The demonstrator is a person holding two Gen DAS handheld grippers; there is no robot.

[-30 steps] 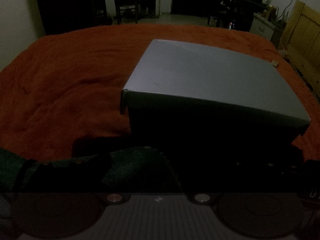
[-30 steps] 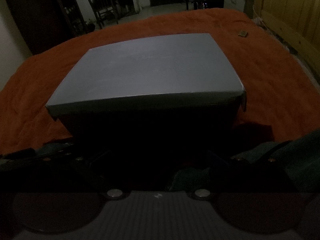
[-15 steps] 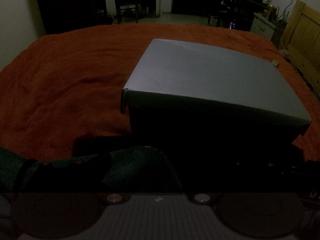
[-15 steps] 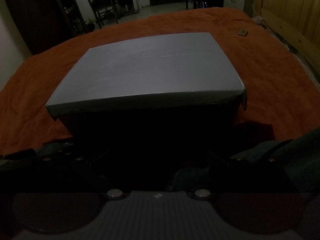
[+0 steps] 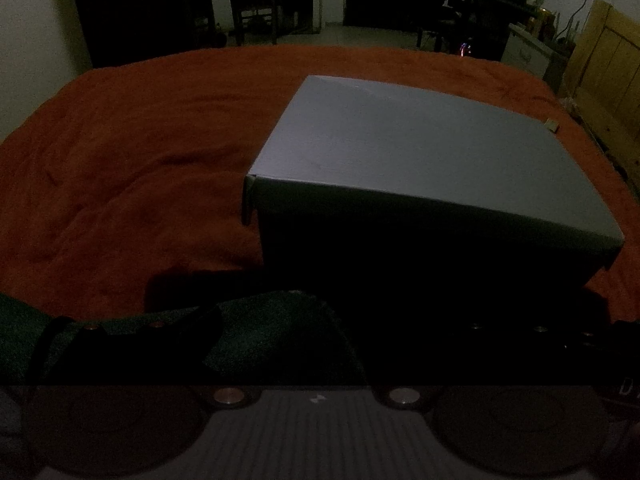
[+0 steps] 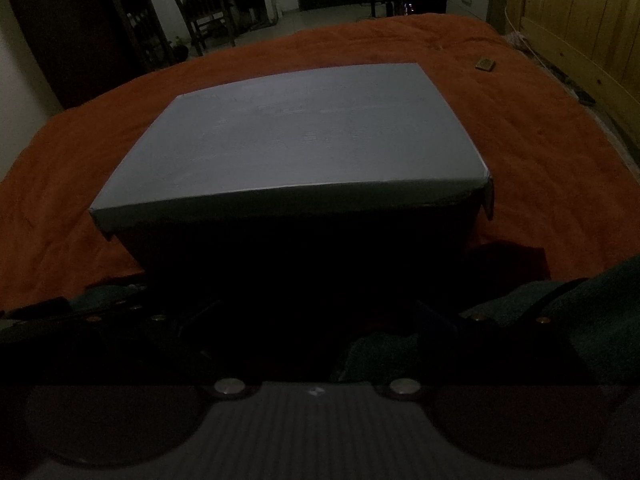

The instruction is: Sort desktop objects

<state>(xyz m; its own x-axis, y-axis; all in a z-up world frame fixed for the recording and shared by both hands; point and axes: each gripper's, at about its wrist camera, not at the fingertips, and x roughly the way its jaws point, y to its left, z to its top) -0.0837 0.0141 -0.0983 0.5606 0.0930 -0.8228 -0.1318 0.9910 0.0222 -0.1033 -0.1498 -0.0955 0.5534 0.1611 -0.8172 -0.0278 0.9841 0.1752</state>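
Nothing has shifted over the last second: the orange-red blanket on the bed still carries the closed grey cardboard box, with the small tan object lying beyond it, untouched, and both my tools sit too dark to tell their state.

Pale grey lidded box on rust-orange blanket, dark green cloth at six o'clock, yellow wooden panelling at two o'clock.
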